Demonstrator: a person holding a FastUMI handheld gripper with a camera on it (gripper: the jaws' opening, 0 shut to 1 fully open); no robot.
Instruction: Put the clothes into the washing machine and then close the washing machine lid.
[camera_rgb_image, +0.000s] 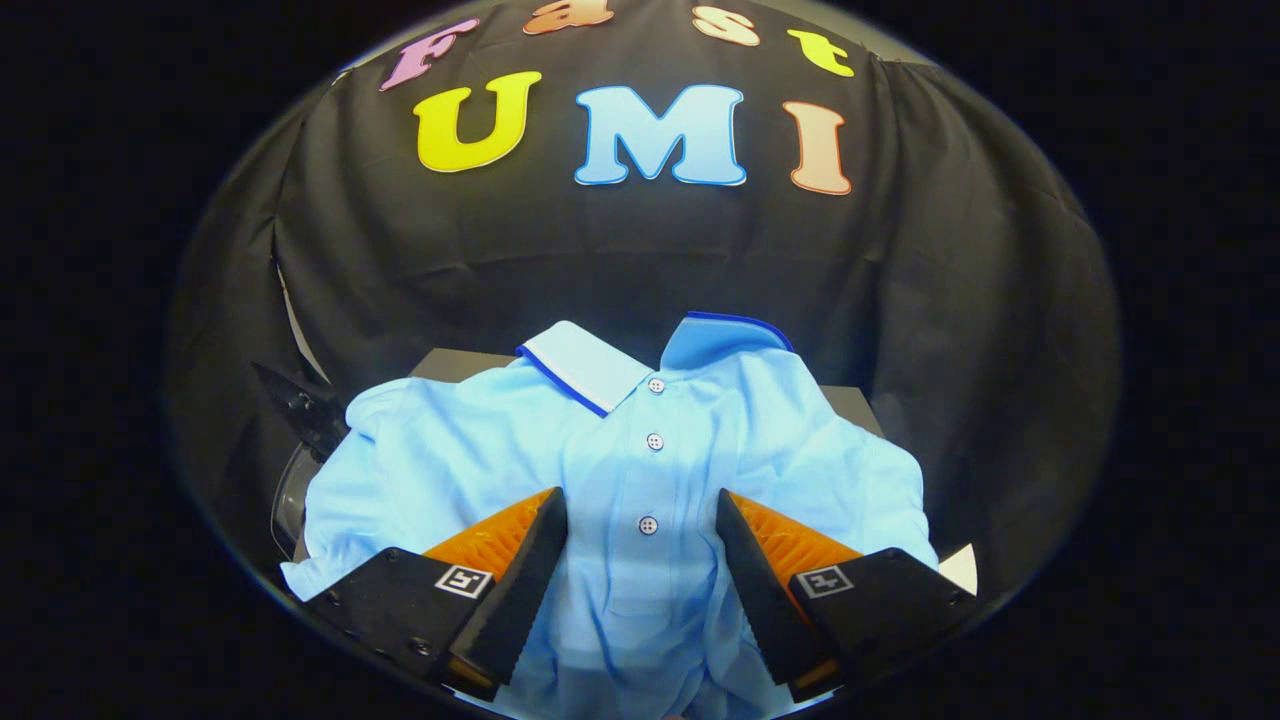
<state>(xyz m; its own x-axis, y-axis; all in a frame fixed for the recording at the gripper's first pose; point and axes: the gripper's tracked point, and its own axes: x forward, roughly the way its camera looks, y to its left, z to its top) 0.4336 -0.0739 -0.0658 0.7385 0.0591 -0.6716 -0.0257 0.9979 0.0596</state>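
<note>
A light blue polo shirt (620, 480) lies spread over a dark boxy surface (850, 402), collar (585, 365) away from the gripper (640, 520) and button placket running straight toward it. The gripper hovers just above the shirt with its fingers spread wide apart, holding nothing; the lowest visible button (648, 525) sits between the fingertips. That centred line-up suggests a pinch at the shirt's middle, likely so the cloth bunches and lifts in one piece. Whether the fingers touch the fabric cannot be told. A dark, glossy curved object (290, 490) peeks out beside the shirt's sleeve; what it is stays unclear. The shirt carries no readable brand or writing; each finger bears a small square coded marker (465, 580).
</note>
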